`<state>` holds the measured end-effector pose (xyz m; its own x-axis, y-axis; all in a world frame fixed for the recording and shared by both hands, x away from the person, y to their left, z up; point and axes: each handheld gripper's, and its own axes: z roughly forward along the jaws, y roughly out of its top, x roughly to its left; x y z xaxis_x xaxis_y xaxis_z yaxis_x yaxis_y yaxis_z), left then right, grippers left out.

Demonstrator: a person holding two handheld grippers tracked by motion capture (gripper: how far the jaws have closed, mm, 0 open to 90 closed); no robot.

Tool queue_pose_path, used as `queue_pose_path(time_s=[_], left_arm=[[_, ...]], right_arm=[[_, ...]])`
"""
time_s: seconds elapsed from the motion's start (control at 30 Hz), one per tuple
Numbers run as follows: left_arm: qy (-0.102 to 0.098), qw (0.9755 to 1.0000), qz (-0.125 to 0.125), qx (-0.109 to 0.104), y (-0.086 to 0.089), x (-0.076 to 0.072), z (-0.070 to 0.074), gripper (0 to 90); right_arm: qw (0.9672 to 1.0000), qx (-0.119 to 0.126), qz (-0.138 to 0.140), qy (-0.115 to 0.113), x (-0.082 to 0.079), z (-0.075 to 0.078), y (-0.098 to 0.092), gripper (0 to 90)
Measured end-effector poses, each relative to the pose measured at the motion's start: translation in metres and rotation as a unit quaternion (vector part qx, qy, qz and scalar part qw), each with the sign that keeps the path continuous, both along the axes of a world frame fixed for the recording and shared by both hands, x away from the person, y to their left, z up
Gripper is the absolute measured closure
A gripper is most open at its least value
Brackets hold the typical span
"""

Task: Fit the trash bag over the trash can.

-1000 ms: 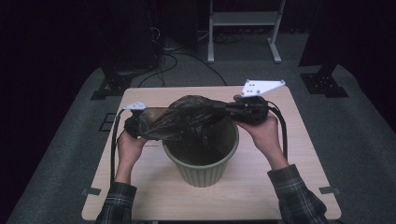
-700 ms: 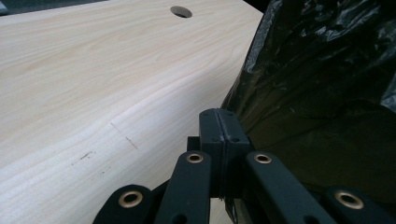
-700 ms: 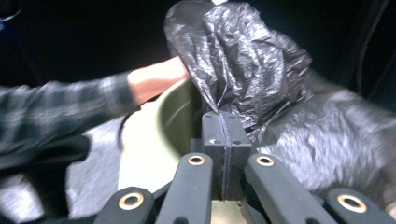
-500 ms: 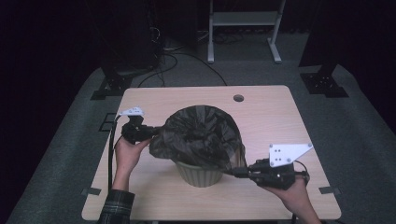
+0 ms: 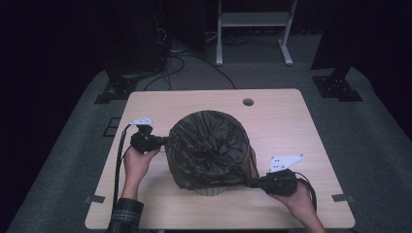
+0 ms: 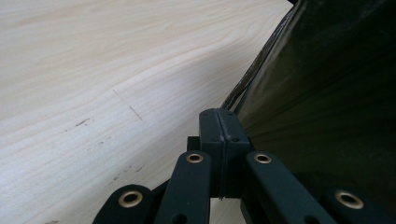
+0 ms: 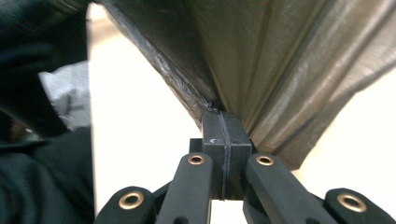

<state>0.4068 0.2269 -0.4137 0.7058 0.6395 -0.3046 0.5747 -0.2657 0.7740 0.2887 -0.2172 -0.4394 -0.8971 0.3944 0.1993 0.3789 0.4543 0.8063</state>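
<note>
A dark bin bag is draped over a green bin at the middle of my tabletop. My left gripper is clamped tight on the bag's left edge. My right gripper is pinched closed on its lower right edge, pulling the film taut.

Bin (mostly under bag)

**Colours on the table**

Table is pale wood grain with a few dark scuffs. The bag is dark olive-brown and shiny, over a pale green bin. Both grippers are black with brass-coloured rivets. Plaid sleeve, grey carpet.
</note>
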Motion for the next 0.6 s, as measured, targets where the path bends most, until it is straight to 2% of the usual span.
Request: queue_pose_path(time_s=[0.13,0.37,0.5,0.53,0.6], left_arm=[[0.010,0.9999,0.000,0.011,-0.004,0.004,-0.009,90.0],[0.022,0.9985,0.006,0.051,-0.007,0.006,-0.020,90.0],[0.020,0.9992,0.010,0.032,-0.002,0.004,-0.021,89.8],[0.018,0.9995,0.010,0.025,0.000,0.004,-0.019,87.9],[0.014,0.9997,0.013,0.015,0.003,0.002,-0.014,77.6]], right_arm=[[0.9994,-0.019,-0.022,0.017,0.010,-0.014,-0.003,89.9],[0.9969,-0.058,-0.040,0.035,0.022,-0.033,-0.003,89.9],[0.9970,-0.057,-0.043,0.030,0.023,-0.033,-0.003,89.5],[0.9972,-0.053,-0.046,0.024,0.022,-0.031,-0.003,85.3],[0.9973,-0.043,-0.058,0.015,0.021,-0.026,-0.006,71.8]])
